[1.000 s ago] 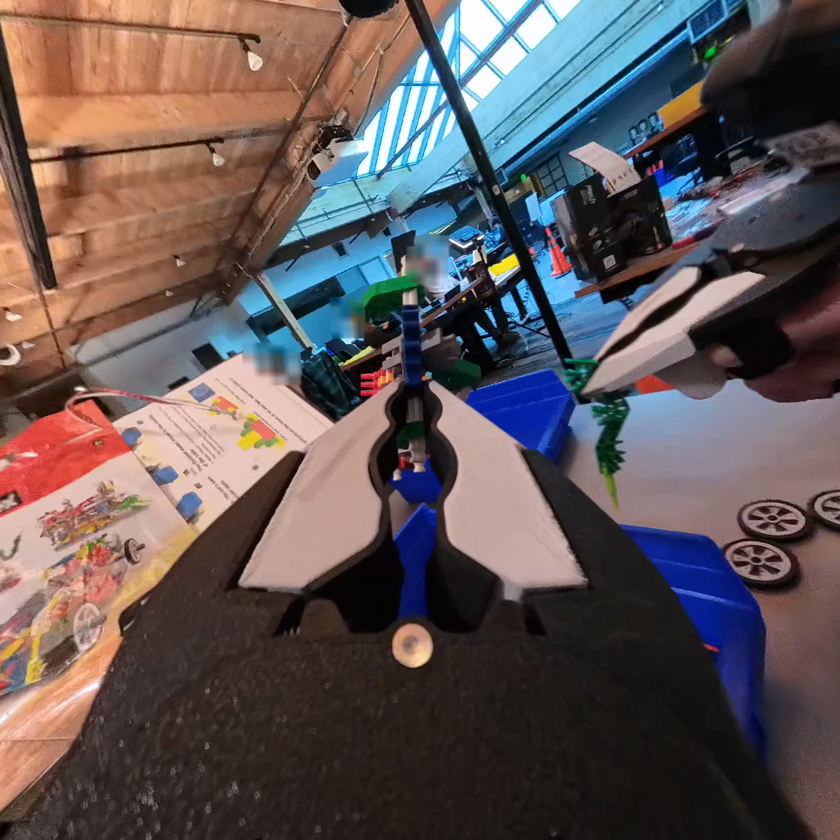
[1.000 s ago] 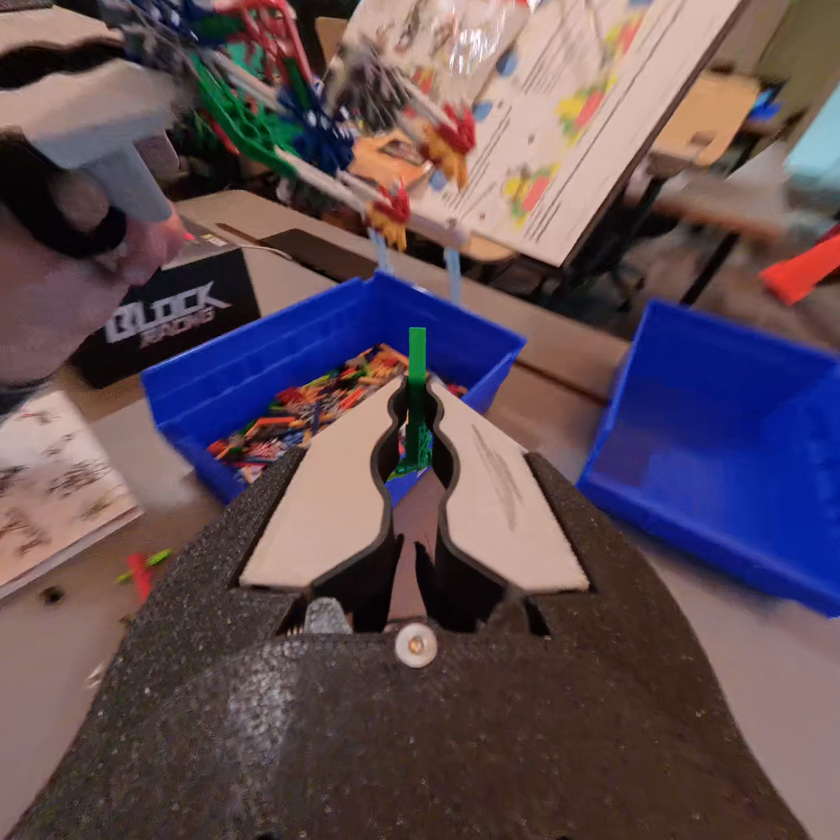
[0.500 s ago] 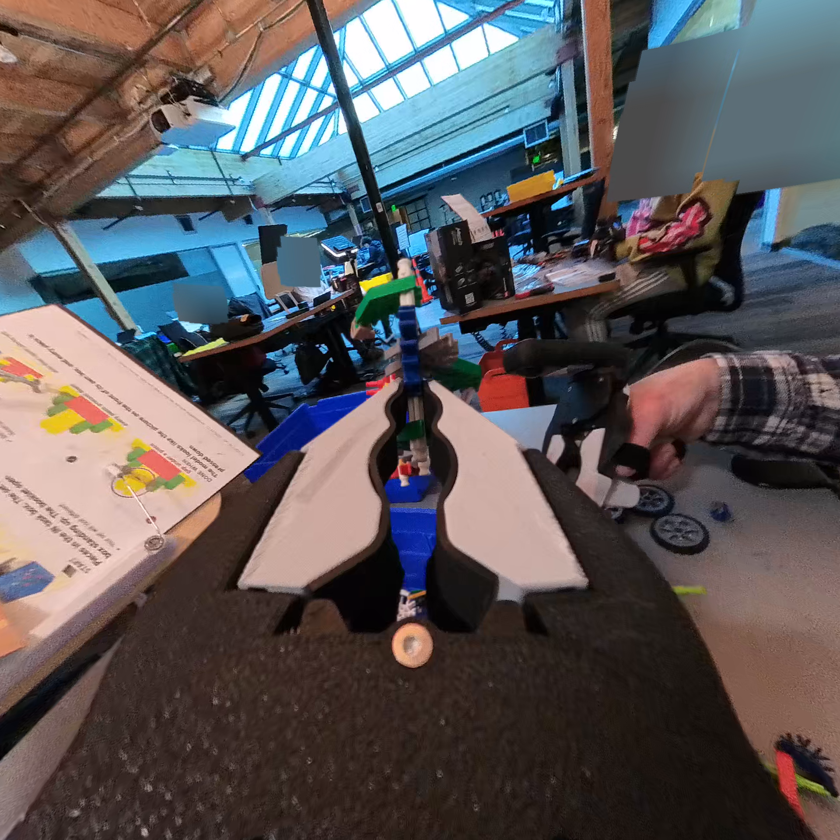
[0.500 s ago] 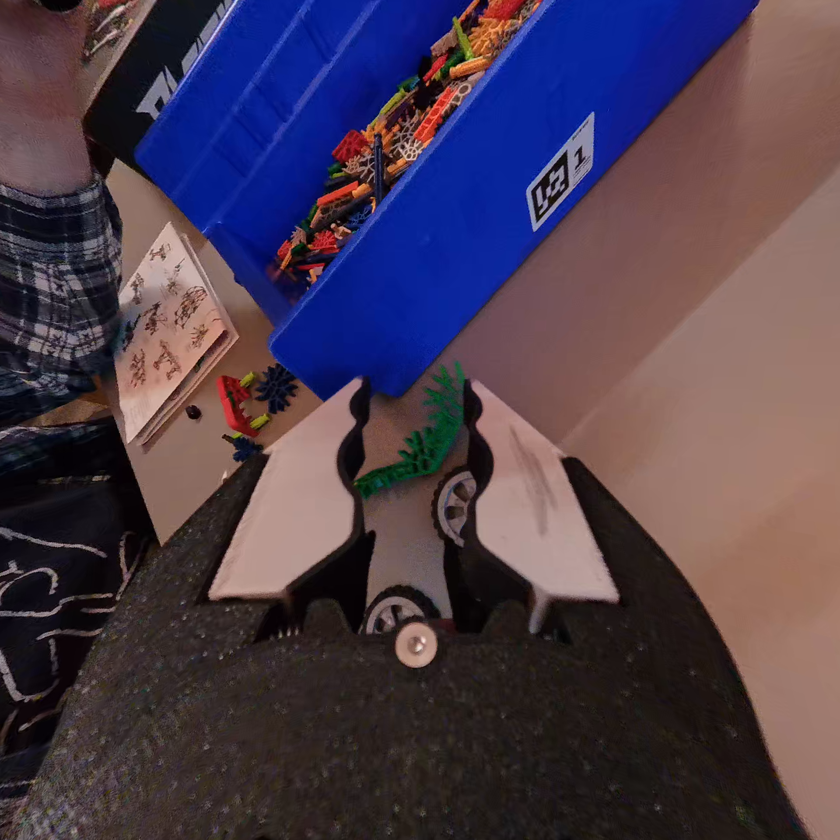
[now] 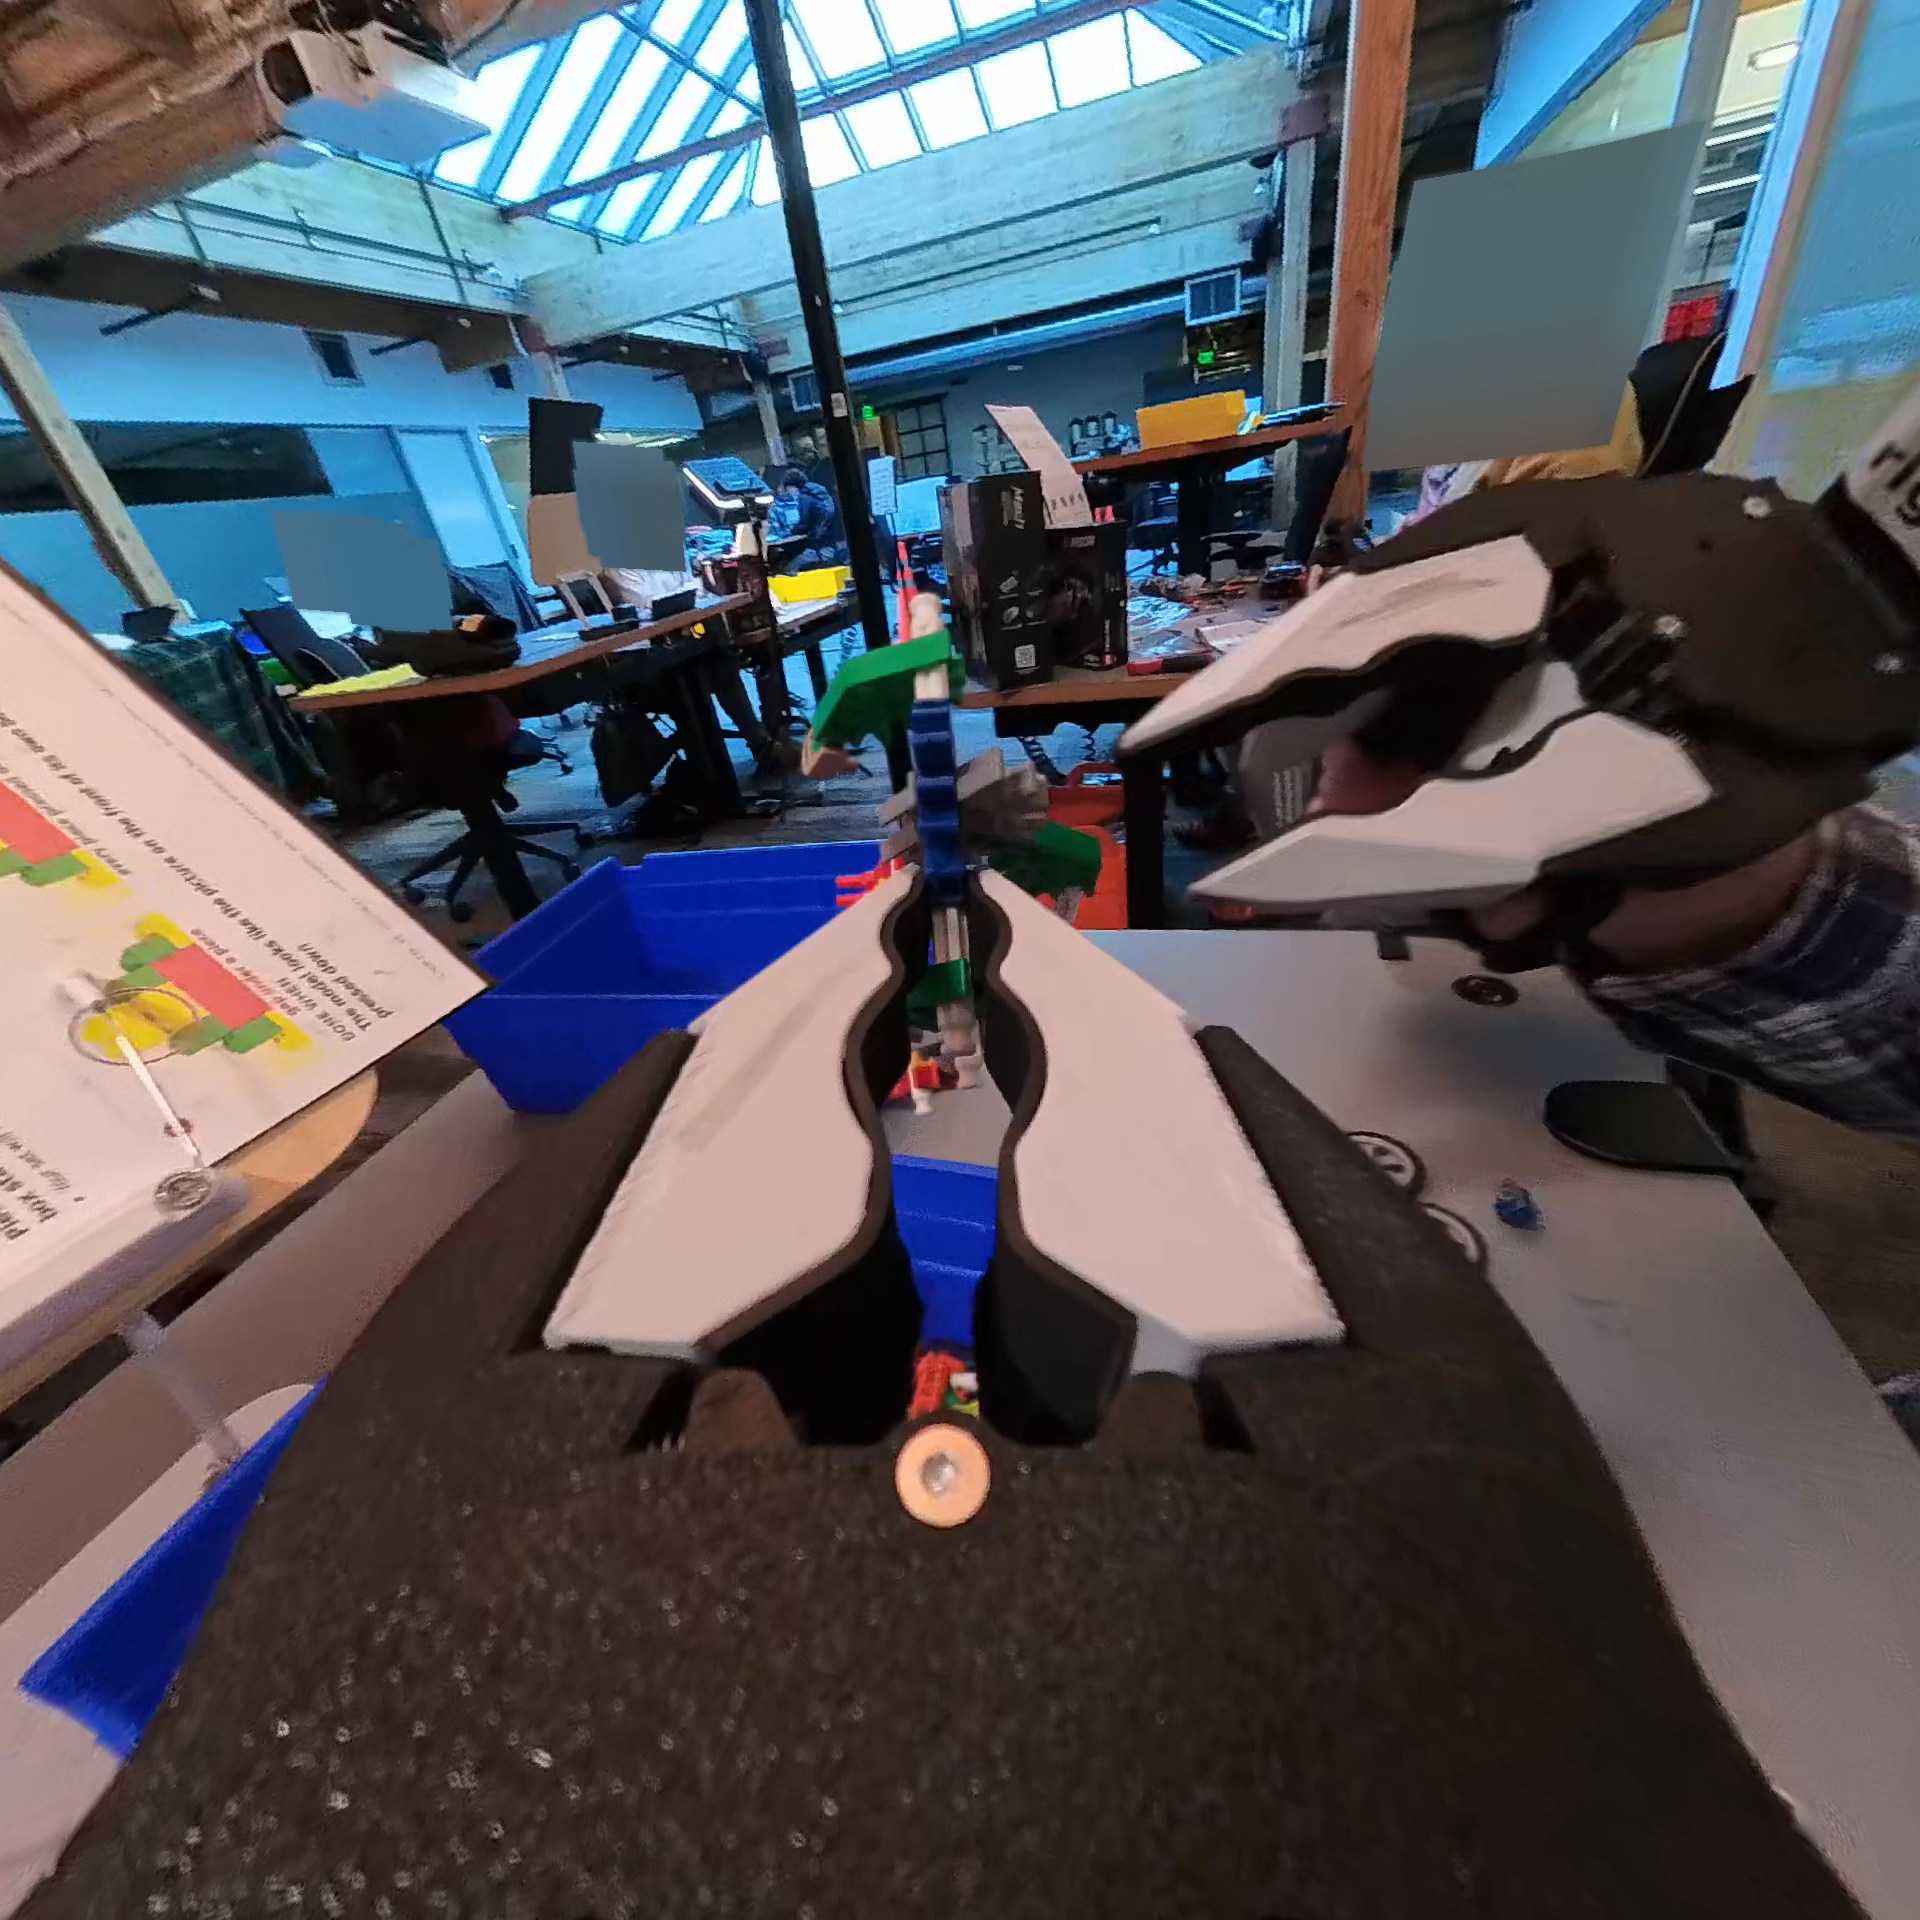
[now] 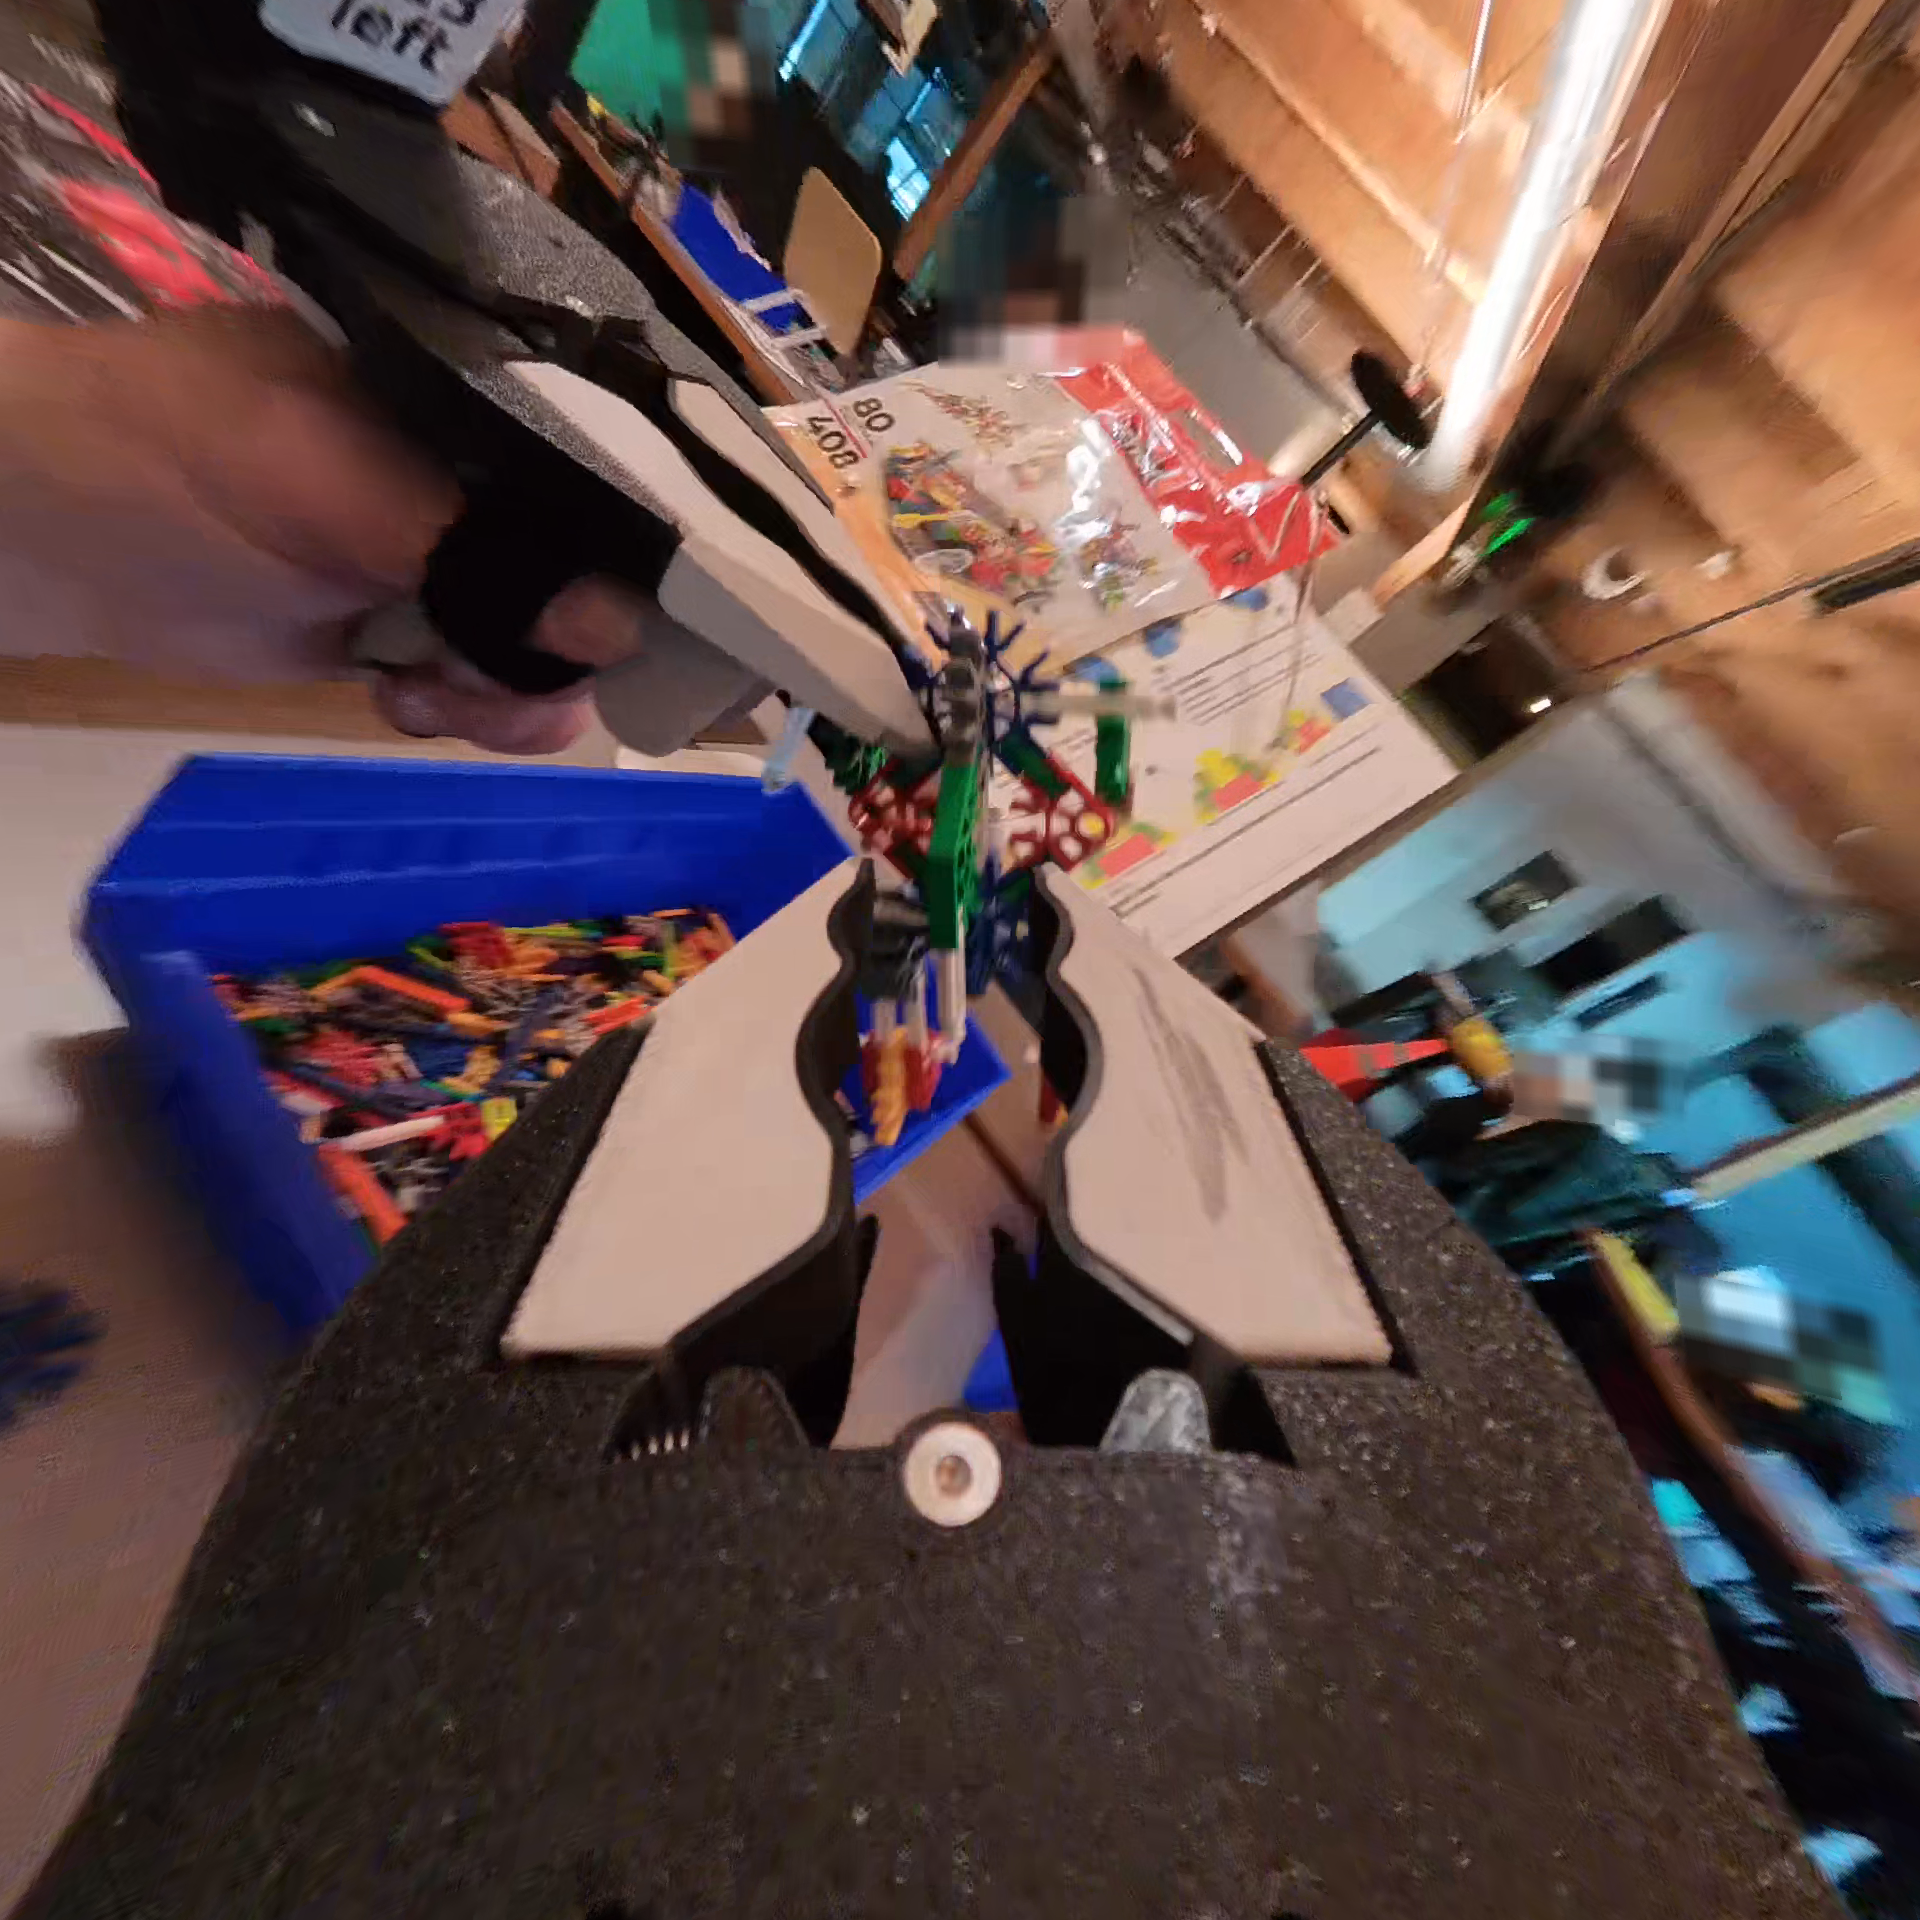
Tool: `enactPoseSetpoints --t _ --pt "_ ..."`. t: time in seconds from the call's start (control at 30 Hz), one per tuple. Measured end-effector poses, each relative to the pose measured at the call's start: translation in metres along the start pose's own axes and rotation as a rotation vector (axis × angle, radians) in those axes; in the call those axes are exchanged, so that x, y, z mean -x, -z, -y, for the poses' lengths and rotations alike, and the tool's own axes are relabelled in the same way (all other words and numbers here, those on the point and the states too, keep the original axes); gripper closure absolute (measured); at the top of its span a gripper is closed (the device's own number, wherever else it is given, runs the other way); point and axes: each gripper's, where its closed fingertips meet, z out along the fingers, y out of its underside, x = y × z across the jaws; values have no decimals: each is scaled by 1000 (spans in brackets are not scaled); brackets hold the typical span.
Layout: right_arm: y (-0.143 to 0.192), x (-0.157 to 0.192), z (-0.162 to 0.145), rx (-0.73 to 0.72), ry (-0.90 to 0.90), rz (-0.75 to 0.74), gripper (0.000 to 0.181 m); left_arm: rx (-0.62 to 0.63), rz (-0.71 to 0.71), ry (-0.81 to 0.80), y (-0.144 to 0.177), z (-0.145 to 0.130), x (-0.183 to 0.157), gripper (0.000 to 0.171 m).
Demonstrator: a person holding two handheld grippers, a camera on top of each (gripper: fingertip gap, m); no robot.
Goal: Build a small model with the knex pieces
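Note:
My left gripper (image 5: 940,883) is shut on a construction-toy model (image 5: 935,790) of blue and green connectors and white rods, and holds it up in the air. The right wrist view shows the same model (image 6: 966,790), with red and yellow connectors too, pinched at its top by the left gripper (image 6: 914,707). My right gripper (image 6: 951,883) is open and empty. The model's lower part hangs just ahead of its fingertips. The left wrist view shows the right gripper (image 5: 1164,821) to the right of the model, a short gap away.
A blue bin (image 6: 260,862) full of loose coloured pieces sits below the model. An empty blue bin (image 5: 644,935) stands behind. An instruction board (image 5: 156,883) leans at the left. Black wheels (image 5: 1382,1153) and a small blue piece (image 5: 1512,1210) lie on the grey table. The tips of one gripper are about 4 cm away from the tips of the other. Left tips and right tips are each some 35 cm from the small blue piece (image 5: 1512,1210).
My right gripper opened and left its green piece on the table by the wheels, then rose empty up to the model. My left gripper kept its grip and swung right.

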Motion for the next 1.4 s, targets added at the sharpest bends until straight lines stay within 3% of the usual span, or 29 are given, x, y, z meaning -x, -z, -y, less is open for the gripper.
enactPoseSetpoints --t 0.13,0.27,0.5,0.6,0.77,0.87,1.1,1.23,1.4 --pt "-19 -2 4 29 120 -76 173 6 -35 13 -4 5 -13 168" --pt "-23 -7 4 31 149 -124 176 30 -15 38 -4 5 -11 168" --pt "-16 0 10 -153 -529 281 176 79 -79 35 0 11 -23 164" --pt "-16 2 7 -172 -680 366 174 97 -77 33 0 9 -23 161" --pt "-16 11 2 -208 -895 499 176 73 -141 78 3 14 -28 140" --pt "-19 13 -2 -211 -923 506 176 106 -151 76 4 9 -27 137" --pt "-15 0 -3 -266 -978 472 178 27 -166 71 28 30 -16 126" --pt "-8 -10 0 -317 -1013 473 178 104 -196 31 32 19 -19 120" --pt "-9 -7 2 -293 -921 409 177 101 -253 50 22 14 -33 121"
